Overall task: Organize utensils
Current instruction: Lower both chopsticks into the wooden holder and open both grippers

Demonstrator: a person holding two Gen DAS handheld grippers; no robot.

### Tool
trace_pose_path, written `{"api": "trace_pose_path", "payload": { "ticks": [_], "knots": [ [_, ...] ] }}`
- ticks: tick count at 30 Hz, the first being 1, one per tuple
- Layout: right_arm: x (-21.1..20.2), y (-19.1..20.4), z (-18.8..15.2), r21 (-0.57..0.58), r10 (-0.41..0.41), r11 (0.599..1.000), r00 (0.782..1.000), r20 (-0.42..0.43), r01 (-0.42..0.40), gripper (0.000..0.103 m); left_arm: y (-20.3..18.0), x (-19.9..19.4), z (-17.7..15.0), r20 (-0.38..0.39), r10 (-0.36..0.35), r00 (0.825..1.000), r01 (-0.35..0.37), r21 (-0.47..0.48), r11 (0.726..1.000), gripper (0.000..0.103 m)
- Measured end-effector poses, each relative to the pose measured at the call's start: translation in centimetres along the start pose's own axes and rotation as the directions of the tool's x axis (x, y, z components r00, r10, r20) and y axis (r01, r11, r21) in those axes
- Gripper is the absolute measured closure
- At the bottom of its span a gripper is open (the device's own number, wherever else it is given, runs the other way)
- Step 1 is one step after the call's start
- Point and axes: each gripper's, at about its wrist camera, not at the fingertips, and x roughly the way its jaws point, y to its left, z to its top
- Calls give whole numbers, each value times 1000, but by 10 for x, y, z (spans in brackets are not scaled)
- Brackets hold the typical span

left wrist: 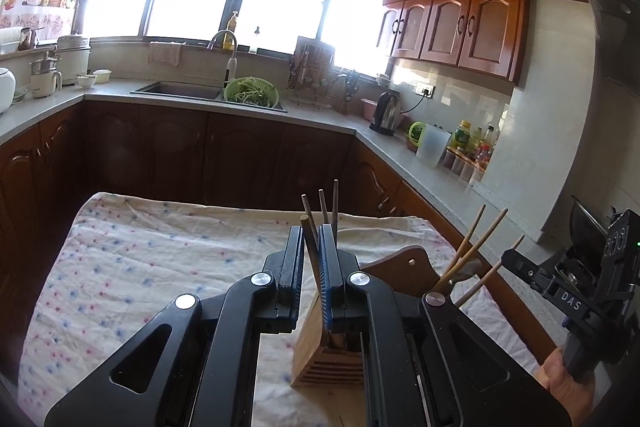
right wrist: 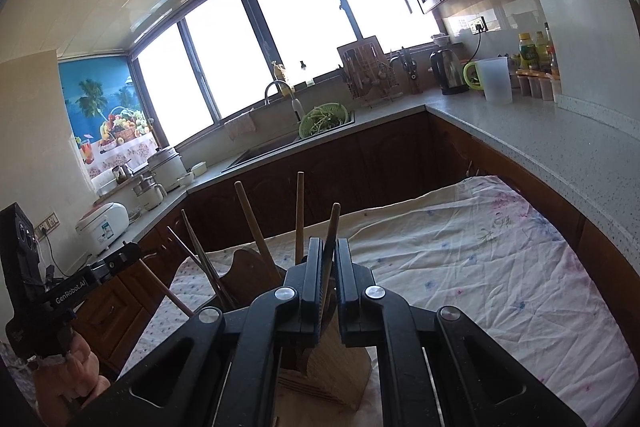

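The left gripper (left wrist: 310, 259) is clamped on a chopstick (left wrist: 310, 247) whose lower end reaches into the wooden utensil block (left wrist: 320, 359). The right gripper (right wrist: 329, 263) pinches another chopstick (right wrist: 332, 227) above the same block (right wrist: 340, 367). More chopsticks (left wrist: 472, 247) lean from the block, which stands on a floral cloth (left wrist: 140, 259).

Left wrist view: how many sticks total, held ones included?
7. One dark stick in the left tongs; three dark sticks upright just behind; two pale sticks by the brown holder at right; one pale stick in the right tongs. Others may hide behind the tongs.
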Motion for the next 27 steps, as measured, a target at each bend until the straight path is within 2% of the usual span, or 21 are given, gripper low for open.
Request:
{"api": "trace_pose_path", "payload": {
  "ticks": [8,10,12,15,17,18,19,21,23,27],
  "knots": [
    [0,1,1,3,-1,1000,1000,-10,1,97,-3,2,-3,-23,3,1000,-3,-1,1000,95],
    [0,0,1,4,2,1000,1000,-15,-2,92,-2,3,-4,-34,0,999,0,-3,1000,95],
    [-1,0,1,9,6,1000,1000,-17,-6,92,-2,5,-6,-42,2,999,-2,-2,1000,93],
    [-4,1,2,11,9,1000,1000,-18,-8,90,-2,5,-8,-52,4,999,-4,-11,1000,78],
    [-5,1,2,12,0,1000,1000,-14,0,77,0,5,-10,-55,7,998,-8,-23,1000,59],
    [-6,0,2,13,1,1000,1000,-13,-1,64,0,4,-11,-56,7,998,-9,-29,1000,55],
    [-7,0,2,13,1,1000,1000,-11,-1,56,1,3,-12,-56,10,998,-12,-33,999,48],
    [-9,1,1,14,2,1000,1000,-8,-2,51,0,1,-14,-58,11,998,-13,-33,999,43],
    [-10,1,0,16,0,1000,1000,-14,0,43,0,0,-16,-64,19,998,-22,-32,999,32],
    [-14,0,-4,19,1,1000,1000,-21,-1,26,-1,-9,-22,-61,48,997,-49,-24,998,15]
  ]
}}
